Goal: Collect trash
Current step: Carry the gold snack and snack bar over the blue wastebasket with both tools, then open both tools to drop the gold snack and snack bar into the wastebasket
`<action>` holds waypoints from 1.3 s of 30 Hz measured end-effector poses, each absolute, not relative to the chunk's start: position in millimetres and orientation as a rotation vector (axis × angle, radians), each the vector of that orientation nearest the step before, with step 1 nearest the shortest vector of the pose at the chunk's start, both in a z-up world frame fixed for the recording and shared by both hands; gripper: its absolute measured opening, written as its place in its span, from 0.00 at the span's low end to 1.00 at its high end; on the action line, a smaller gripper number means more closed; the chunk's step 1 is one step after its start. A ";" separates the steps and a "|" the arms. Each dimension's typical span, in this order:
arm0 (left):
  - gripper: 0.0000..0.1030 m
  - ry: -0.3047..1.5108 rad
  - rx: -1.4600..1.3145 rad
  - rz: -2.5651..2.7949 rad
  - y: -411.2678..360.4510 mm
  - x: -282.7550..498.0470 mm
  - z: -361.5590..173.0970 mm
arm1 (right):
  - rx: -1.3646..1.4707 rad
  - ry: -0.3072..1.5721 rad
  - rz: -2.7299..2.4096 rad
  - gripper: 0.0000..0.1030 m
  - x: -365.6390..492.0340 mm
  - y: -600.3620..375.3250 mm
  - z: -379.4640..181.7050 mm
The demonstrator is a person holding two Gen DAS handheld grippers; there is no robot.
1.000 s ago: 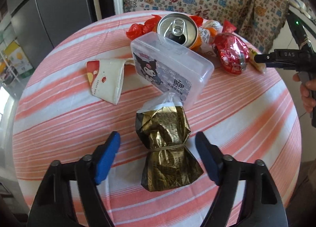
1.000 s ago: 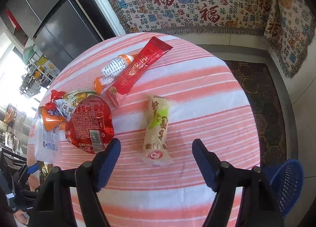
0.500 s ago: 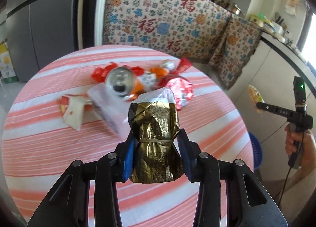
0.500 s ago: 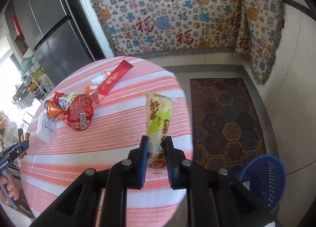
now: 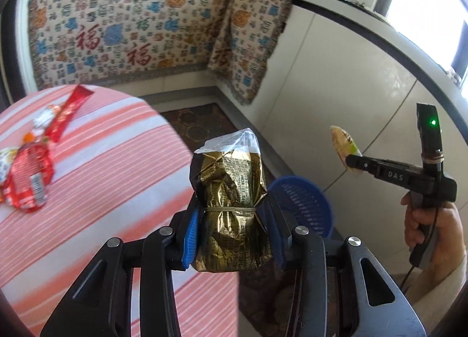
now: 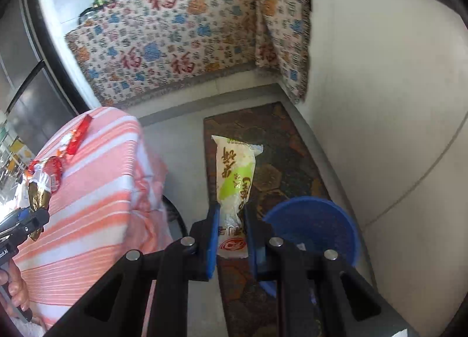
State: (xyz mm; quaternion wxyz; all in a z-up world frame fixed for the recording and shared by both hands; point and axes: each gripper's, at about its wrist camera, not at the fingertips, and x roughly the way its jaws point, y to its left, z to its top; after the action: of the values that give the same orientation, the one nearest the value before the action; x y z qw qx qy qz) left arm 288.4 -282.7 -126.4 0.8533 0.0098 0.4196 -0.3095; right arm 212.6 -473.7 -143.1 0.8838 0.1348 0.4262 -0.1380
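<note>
Between our left fingers (image 5: 231,231) the gold bag (image 5: 231,205) sits clamped; a second ago it lay on the table (image 5: 102,190) with the jaws wide around it. Our right fingers (image 6: 231,237) pinch the white wrapper (image 6: 235,184), also lifted off. Both now hang past the table edge, with the blue bin (image 6: 316,225) just beyond them, so dropping comes next.

Left gripper (image 5: 232,230) angled downward, fingers (image 5: 190,234) clamped on a load. Right gripper (image 6: 231,237) likewise, nearly closed, gripped by a hand (image 5: 421,220).
</note>
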 end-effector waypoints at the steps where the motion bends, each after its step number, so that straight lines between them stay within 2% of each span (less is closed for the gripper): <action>1: 0.40 0.891 0.029 -0.669 -298.8 288.3 -129.2 | 0.288 0.893 -0.302 0.16 208.6 -482.2 -144.7; 8: 0.40 0.958 0.085 -0.773 -397.1 289.4 -158.1 | 0.340 0.941 -0.396 0.16 186.2 -536.1 -150.8; 15: 0.40 1.012 0.126 -0.817 -458.5 286.5 -185.0 | 0.395 0.985 -0.412 0.16 177.4 -571.0 -167.1; 39: 0.41 1.089 0.247 -0.851 -523.7 290.3 -211.7 | 0.565 1.016 -0.466 0.18 169.8 -636.9 -204.8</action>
State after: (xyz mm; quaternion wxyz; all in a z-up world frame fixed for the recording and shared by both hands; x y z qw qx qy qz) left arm 290.3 -523.8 -211.7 0.7637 0.1138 0.5008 -0.3912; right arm 169.8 -636.9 -204.8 0.8102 0.2646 0.4754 -0.2181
